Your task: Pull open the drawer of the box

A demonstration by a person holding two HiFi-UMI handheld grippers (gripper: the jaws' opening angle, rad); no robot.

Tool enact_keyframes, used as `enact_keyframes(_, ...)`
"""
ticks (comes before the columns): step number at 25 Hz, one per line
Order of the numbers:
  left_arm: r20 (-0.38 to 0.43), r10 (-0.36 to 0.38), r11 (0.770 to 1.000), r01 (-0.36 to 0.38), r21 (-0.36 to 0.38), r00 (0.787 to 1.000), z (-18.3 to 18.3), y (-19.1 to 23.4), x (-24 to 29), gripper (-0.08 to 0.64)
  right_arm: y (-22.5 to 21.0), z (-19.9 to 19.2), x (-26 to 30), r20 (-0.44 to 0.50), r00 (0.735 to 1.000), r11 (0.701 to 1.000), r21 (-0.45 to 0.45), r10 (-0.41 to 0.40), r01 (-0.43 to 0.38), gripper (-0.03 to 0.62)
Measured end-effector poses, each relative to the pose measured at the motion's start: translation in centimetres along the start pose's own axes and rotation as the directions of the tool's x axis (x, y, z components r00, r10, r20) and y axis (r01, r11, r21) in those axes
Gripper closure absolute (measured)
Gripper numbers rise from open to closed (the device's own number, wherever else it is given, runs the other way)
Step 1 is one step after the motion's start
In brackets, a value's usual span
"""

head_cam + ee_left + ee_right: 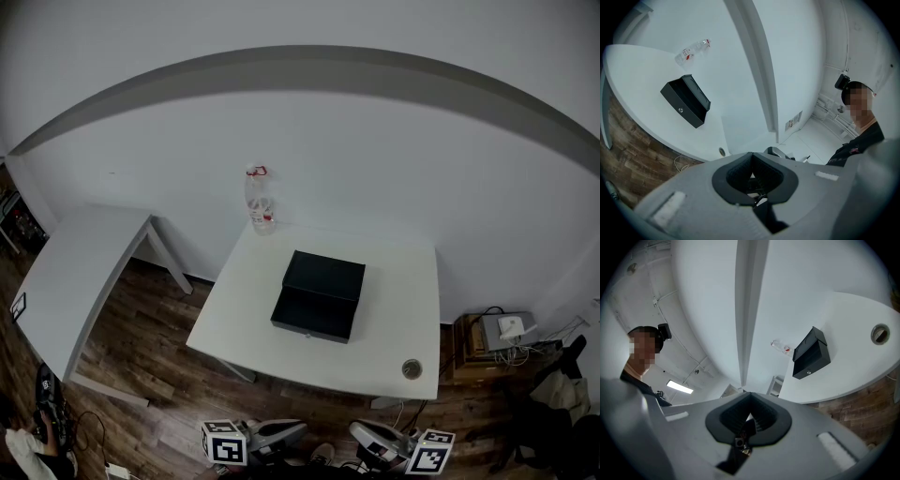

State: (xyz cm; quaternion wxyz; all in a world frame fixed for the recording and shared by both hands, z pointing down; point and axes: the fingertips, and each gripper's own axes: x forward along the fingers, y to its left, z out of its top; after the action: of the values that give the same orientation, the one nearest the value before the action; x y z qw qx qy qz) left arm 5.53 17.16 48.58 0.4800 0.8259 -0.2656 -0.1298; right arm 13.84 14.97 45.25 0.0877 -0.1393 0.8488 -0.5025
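Note:
A black box [319,295] lies in the middle of the white table [394,328]. Its drawer front carries a small silver knob [808,372] and faces the near edge. The box also shows in the left gripper view [686,101], with the knob [680,110] on its front. Both grippers are low at the frame's bottom, well short of the table and apart from the box. My left gripper [298,429] is shut with nothing in it, its jaws pressed together [751,155]. My right gripper [358,431] is likewise shut and empty [750,395].
A clear plastic bottle [260,199] with a red cap stands at the table's far edge. A round cable hole [412,368] sits near the front right corner. A second white table [84,272] stands to the left. Boxes and cables [502,333] clutter the floor at right.

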Motion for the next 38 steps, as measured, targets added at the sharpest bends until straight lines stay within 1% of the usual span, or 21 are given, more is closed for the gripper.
enact_keyframes(3, 0.0, -0.009, 1.0, 0.009, -0.011, 1.0, -0.1, 0.2, 0.3, 0.56, -0.1, 0.1, -0.1, 0.0, 1.0, 1.0, -0.004, -0.006, 0.006, 0.589)
enact_keyframes(7, -0.017, -0.015, 1.0, 0.015, 0.004, 1.0, -0.1, 0.2, 0.8, 0.56, -0.2, 0.2, -0.5, 0.005, 1.0, 1.0, -0.003, -0.012, 0.012, 0.589)
enact_keyframes(11, -0.027, -0.016, 1.0, 0.015, -0.003, 1.0, 0.0, 0.0, 1.1, 0.56, -0.3, 0.3, -0.6, 0.012, 1.0, 1.0, -0.004, -0.016, 0.016, 0.589)
enact_keyframes(15, -0.018, -0.023, 1.0, 0.022, -0.004, 1.0, -0.1, 0.2, 1.0, 0.56, -0.2, 0.2, -0.7, 0.015, 1.0, 1.0, -0.001, -0.016, 0.016, 0.589)
enact_keyframes(25, -0.013, 0.001, 1.0, -0.001, -0.004, 1.0, -0.2, 0.2, 0.6, 0.56, -0.2, -0.1, -0.4, 0.003, 1.0, 1.0, 0.004, -0.006, 0.006, 0.589)
enact_keyframes(38, -0.008, -0.012, 1.0, 0.012, -0.012, 1.0, -0.5, 0.1, 0.9, 0.56, -0.4, -0.1, -1.0, 0.015, 1.0, 1.0, 0.009, -0.021, 0.021, 0.589)
